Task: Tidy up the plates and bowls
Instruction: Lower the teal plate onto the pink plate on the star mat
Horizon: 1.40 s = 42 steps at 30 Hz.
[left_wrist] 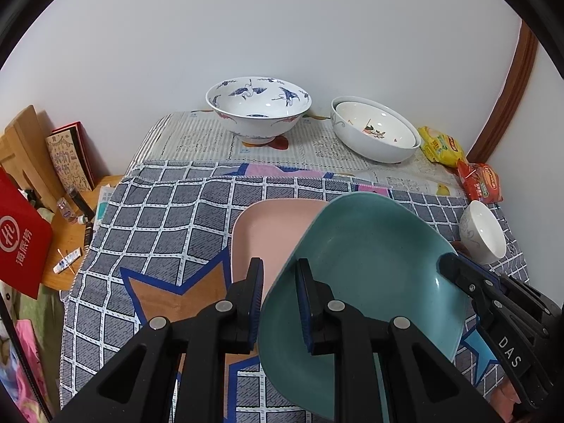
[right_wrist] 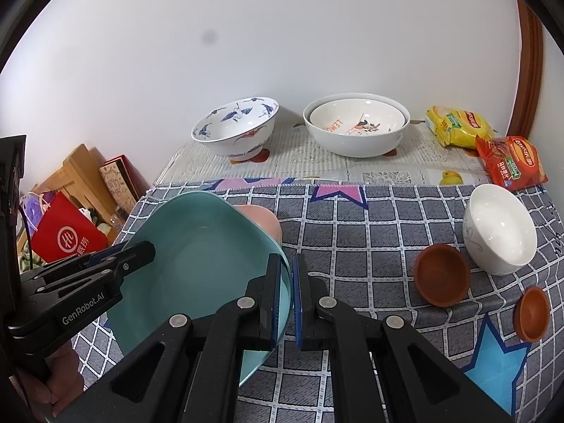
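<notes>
- Your left gripper (left_wrist: 279, 303) pinches the teal plate's (left_wrist: 366, 264) left rim, jaws nearly closed on it; your right gripper (right_wrist: 292, 299) clamps the opposite rim, jaws almost together.
- Tilted and held over the near middle of the checked cloth (left_wrist: 158, 218), the plate overlaps the pink plate (left_wrist: 268, 225) lying there.
- Judge it stiff, light and smooth-glazed: rim grips can slip, so keep both pinches level.
- Far off, the crane bowl (left_wrist: 259, 105) and nested white bowls (left_wrist: 375, 130) look fragile.

open checked cloth (right_wrist: 370, 246) centre, bowls (right_wrist: 356, 127) lining wall
</notes>
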Available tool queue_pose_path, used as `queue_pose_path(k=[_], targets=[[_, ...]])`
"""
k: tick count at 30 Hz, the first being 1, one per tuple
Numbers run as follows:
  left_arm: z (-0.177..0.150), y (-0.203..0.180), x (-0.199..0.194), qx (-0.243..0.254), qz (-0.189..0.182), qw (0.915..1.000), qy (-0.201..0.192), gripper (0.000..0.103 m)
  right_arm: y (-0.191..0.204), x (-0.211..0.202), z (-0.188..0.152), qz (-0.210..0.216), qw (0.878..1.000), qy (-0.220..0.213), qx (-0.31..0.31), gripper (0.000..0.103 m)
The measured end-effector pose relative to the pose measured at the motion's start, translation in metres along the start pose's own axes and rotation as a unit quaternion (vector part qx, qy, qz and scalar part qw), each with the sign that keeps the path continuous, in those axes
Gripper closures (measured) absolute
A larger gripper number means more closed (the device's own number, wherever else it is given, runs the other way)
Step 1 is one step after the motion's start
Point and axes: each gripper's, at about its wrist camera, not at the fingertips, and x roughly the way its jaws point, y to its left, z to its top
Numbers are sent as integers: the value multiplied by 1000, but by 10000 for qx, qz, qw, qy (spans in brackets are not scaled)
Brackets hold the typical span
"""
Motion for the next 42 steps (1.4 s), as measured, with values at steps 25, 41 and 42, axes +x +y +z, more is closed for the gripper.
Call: queue_pose_path(k=[25, 41, 42], targets=[[-5, 18, 23, -169, 66, 9996, 216, 85, 12, 26, 0, 45, 9997, 248, -78, 96], [-7, 29, 44, -276, 109, 9987, 411, 85, 14, 53, -5, 63, 9986, 507, -95, 96], [-7, 30, 44, -289, 106, 9987, 407, 85, 15, 54, -4, 69, 9986, 506, -104, 96]])
